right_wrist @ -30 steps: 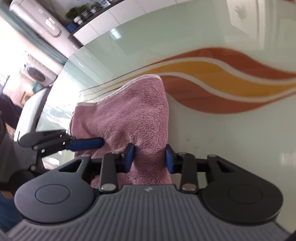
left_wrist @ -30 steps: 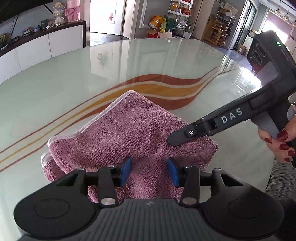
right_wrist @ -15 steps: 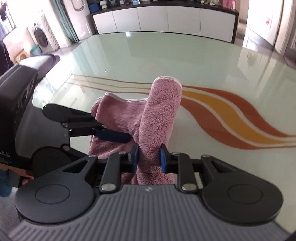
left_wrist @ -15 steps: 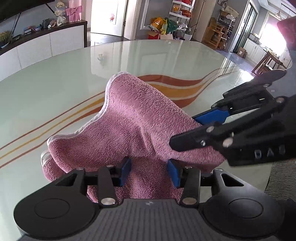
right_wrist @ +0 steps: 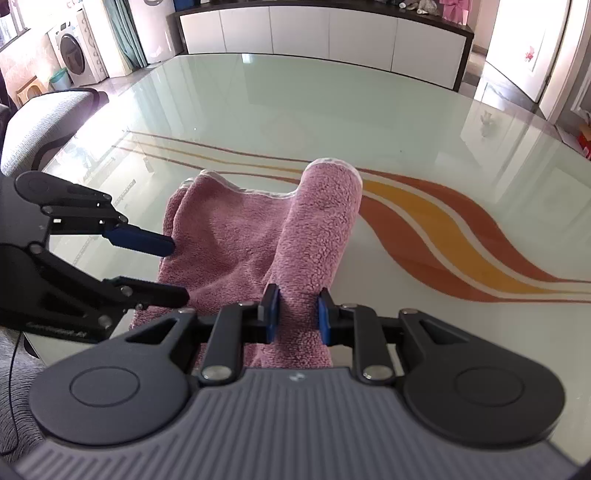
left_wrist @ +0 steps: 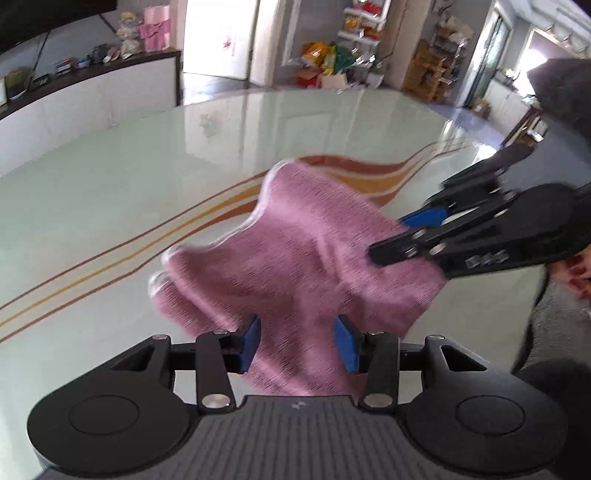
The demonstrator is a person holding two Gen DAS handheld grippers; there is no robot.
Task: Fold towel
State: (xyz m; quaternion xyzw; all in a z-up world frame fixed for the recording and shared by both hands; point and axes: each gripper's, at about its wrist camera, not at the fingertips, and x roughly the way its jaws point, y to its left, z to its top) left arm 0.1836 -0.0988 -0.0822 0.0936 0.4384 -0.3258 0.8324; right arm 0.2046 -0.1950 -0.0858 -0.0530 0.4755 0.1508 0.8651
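A pink towel [left_wrist: 303, 258] hangs bunched above the glass table [left_wrist: 110, 192]. My right gripper [right_wrist: 294, 314] is shut on a thick fold of the towel [right_wrist: 317, 229] and holds it up; it also shows in the left wrist view [left_wrist: 402, 236], at the towel's right edge. My left gripper [left_wrist: 297, 343] is open, its blue pads on either side of the towel's near lower part without pinching it. In the right wrist view the left gripper [right_wrist: 170, 266] is open at the towel's left side. The towel's far corners droop toward the table.
The table is pale green glass with orange and brown wavy stripes [right_wrist: 443, 229]. A grey chair [right_wrist: 40, 122] stands at its left edge. White cabinets [right_wrist: 325, 33] line the far wall. A hand with red nails [left_wrist: 576, 273] holds the right gripper.
The right gripper closed on the towel and lifted a fold off the table. The left gripper stayed open and the towel now hangs higher and nearer to it.
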